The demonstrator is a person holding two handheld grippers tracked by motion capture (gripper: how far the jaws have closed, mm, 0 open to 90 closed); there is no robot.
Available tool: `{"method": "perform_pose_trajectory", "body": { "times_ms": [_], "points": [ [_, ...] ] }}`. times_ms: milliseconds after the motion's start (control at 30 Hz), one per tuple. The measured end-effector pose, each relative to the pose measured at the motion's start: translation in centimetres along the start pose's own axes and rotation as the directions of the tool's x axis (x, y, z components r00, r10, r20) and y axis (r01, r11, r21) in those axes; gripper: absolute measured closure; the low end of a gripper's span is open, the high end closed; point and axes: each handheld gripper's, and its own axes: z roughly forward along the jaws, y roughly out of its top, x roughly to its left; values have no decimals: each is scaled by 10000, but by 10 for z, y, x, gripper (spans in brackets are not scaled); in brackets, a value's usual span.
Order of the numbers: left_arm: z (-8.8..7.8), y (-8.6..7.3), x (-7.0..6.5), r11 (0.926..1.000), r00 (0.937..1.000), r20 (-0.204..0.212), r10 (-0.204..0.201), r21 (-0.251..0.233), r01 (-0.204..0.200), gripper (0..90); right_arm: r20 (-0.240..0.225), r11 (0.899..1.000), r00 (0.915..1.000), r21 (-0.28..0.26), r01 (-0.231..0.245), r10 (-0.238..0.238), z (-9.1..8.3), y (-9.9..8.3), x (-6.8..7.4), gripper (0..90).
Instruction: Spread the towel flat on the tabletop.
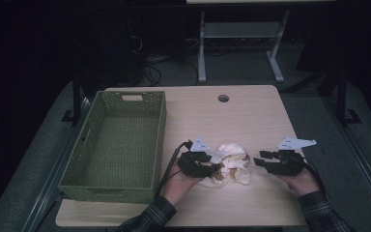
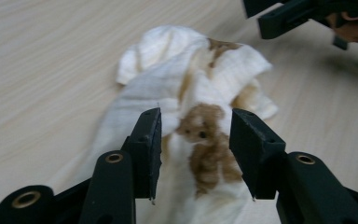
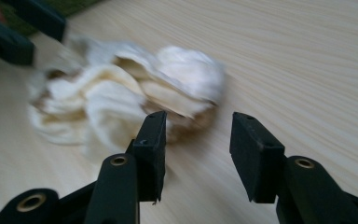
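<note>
The person's left hand (image 1: 179, 178) is gripping the black two-jaw left gripper (image 1: 214, 167), which is pointing toward the right with its jaws standing partly apart. The right hand (image 1: 300, 181) is holding the black two-jaw right gripper (image 1: 258, 161), aiming leftward, its jaws likewise standing partly apart. Both forearms, in dark plaid sleeves (image 1: 147, 218), are entering from the bottom edge.

Bare tabletop (image 1: 232, 113) is lying open behind the crumpled stained cloth (image 1: 229, 162) and right of it. The woven green basket (image 1: 118, 145) is walling off the cloth's left side.
</note>
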Motion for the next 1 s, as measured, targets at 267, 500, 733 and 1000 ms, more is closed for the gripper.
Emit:
{"method": "perform_pose_trajectory", "body": {
  "times_ms": [267,500,733,1000],
  "points": [
    [12,-3,-4,9996,9995,311,93,245,-101,505,-559,9998,9983,90,148,-143,4,20,5,555],
    [15,-4,-2,9994,9990,376,238,245,-247,503,-1392,9970,9891,540,555,-475,12,43,-1,520],
    [27,-5,-5,9974,9981,334,509,489,-525,550,-1987,9825,9752,1373,1259,-972,19,48,1,496],
    [27,-4,-2,9968,9983,407,419,660,-446,856,-1962,9680,9724,1900,1642,-1264,34,33,9,738]
  ]
}}
